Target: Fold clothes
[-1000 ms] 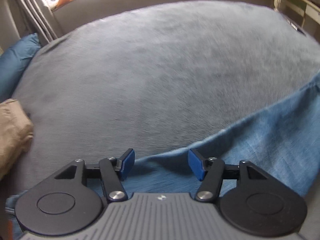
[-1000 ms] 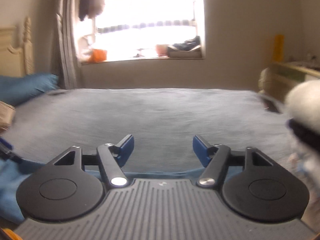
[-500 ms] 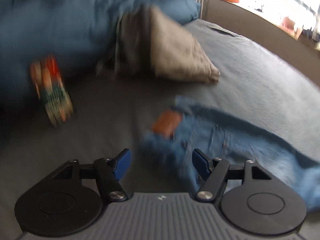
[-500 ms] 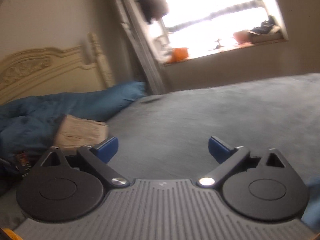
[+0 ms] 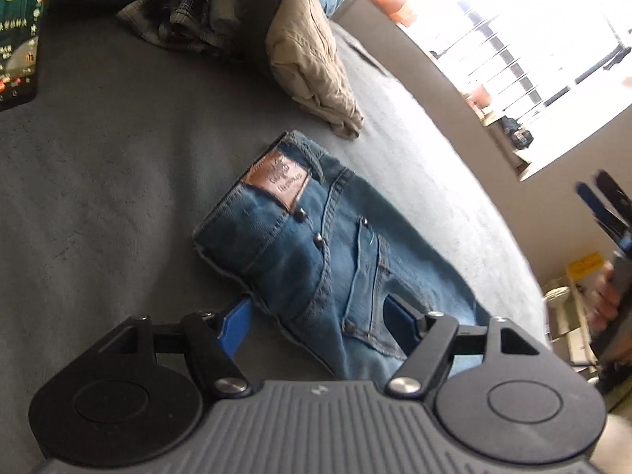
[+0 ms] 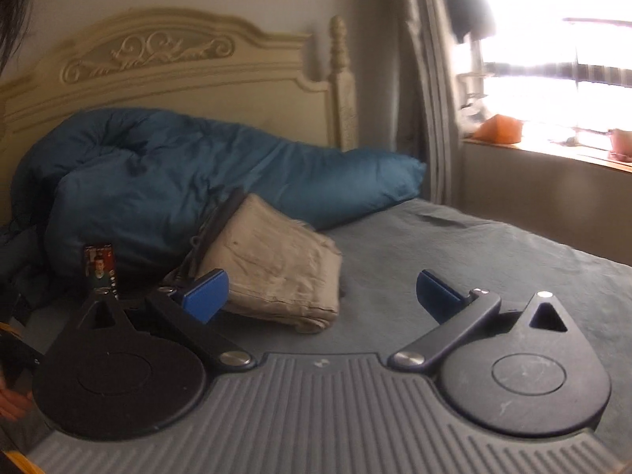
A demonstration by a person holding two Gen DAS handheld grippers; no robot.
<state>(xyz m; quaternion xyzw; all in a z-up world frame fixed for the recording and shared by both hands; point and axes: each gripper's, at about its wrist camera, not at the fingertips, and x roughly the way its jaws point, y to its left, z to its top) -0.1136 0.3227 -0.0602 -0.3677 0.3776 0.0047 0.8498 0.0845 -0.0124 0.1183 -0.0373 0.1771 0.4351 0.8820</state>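
Blue jeans (image 5: 316, 237) lie folded lengthwise on the grey bed (image 5: 98, 177), waistband and brown leather patch (image 5: 278, 179) towards the pillows. My left gripper (image 5: 318, 318) hovers over the seat of the jeans, its jaws opening, with denim below and between the blue pads but not pinched. In the right wrist view my right gripper (image 6: 320, 292) stands wide open above the bed with nothing between its fingers. It also shows at the right edge of the left wrist view, held in a hand (image 5: 604, 296).
A folded beige garment (image 6: 276, 268) lies by the blue duvet (image 6: 197, 173) under the cream headboard (image 6: 177, 63). Crumpled plaid and grey clothes (image 5: 189, 12) sit behind it. A lit phone (image 6: 100, 266) leans at the left. A window ledge (image 6: 553, 154) runs at the right.
The left view swung from the jeans' leg to their waistband and came closer. The right gripper's jaws spread wide and it turned from the window towards the headboard, rising.
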